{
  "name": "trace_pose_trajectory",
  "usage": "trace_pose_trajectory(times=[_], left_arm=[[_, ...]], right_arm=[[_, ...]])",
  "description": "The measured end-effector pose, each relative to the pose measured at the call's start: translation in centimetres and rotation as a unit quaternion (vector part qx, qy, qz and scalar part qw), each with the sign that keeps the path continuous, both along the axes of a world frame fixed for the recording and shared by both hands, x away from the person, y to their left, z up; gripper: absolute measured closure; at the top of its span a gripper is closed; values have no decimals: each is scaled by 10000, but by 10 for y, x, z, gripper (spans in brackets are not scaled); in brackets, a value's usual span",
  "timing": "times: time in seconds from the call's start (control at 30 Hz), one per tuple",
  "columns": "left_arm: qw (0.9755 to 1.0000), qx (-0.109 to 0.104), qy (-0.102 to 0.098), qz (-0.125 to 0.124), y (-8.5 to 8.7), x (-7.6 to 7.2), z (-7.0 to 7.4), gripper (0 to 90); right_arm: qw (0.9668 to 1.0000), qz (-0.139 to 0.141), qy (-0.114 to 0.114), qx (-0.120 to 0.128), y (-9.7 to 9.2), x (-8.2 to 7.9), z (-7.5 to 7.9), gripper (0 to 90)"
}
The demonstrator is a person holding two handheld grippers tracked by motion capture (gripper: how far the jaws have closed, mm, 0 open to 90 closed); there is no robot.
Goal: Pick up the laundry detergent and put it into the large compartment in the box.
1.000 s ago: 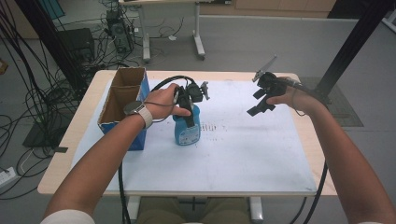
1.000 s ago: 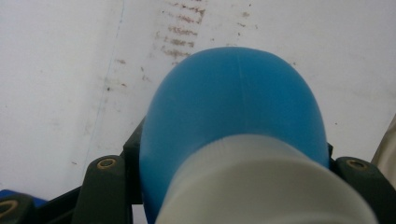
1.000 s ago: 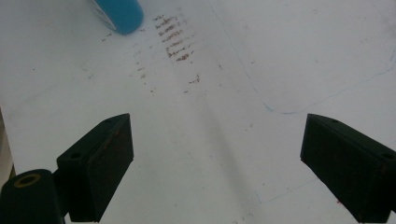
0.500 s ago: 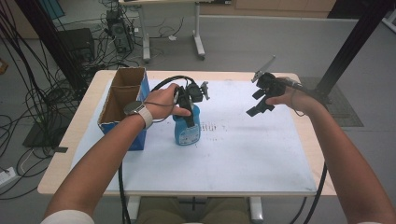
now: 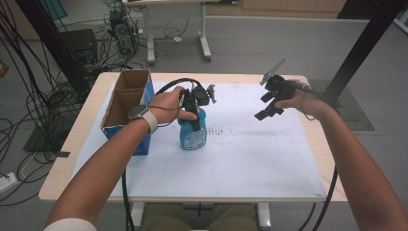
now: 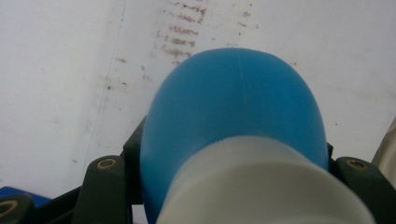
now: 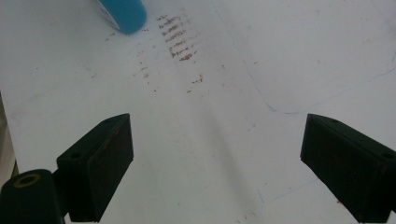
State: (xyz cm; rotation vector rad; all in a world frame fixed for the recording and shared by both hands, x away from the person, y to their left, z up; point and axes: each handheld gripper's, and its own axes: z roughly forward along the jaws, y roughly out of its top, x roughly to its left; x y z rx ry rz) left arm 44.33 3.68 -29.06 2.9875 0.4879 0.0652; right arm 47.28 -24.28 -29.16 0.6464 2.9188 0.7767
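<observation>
One blue bottle pinched in my left tongs, my right tongs spread and empty.

Largest first: one white mat [image 5: 240, 159] lies beneath both my tongs, and one open cardboard box [image 5: 126, 98] stands just outside my left hand. The single blue bottle [image 5: 193, 134] stands upright on the mat, rounded shoulders, white cap, pale label; my left gripper [image 5: 195, 103] clamps its neck from above. My right gripper [image 5: 269, 103] hovers well apart from the bottle, jaws wide over bare mat.
</observation>
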Motion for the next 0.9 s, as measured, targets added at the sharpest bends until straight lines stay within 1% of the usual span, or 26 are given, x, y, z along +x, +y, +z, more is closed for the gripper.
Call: trace_pose_trajectory(times=[0.03, 0.2, 0.27, 0.53, 0.67, 0.8, 0.9], left_arm=[[10000, 21, -13, -34, 0, 1, 0, 401], [10000, 10, -62, 61, 0, -1, 3, 401], [10000, 43, -49, 46, 0, -1, 4, 401], [9999, 103, -48, 125, 1, -3, 7, 401], [9997, 40, -175, 177, 1, -6, 13, 401], [9990, -15, -265, 353, 1, -6, 22, 401], [9986, -4, -317, 434, 0, -7, 29, 400]], right_arm=[[10000, 1, 2, -5, 0, 0, 0, 92], [10000, 7, 0, 8, 0, -1, 0, 92], [10000, 14, -15, 9, 0, -1, 0, 92], [10000, 9, -30, 14, 0, -3, 2, 92], [10000, 4, -35, 15, 0, -4, 2, 92], [10000, 9, -34, 0, 0, -5, 2, 92], [10000, 23, -43, 1, 1, -5, 2, 92]])
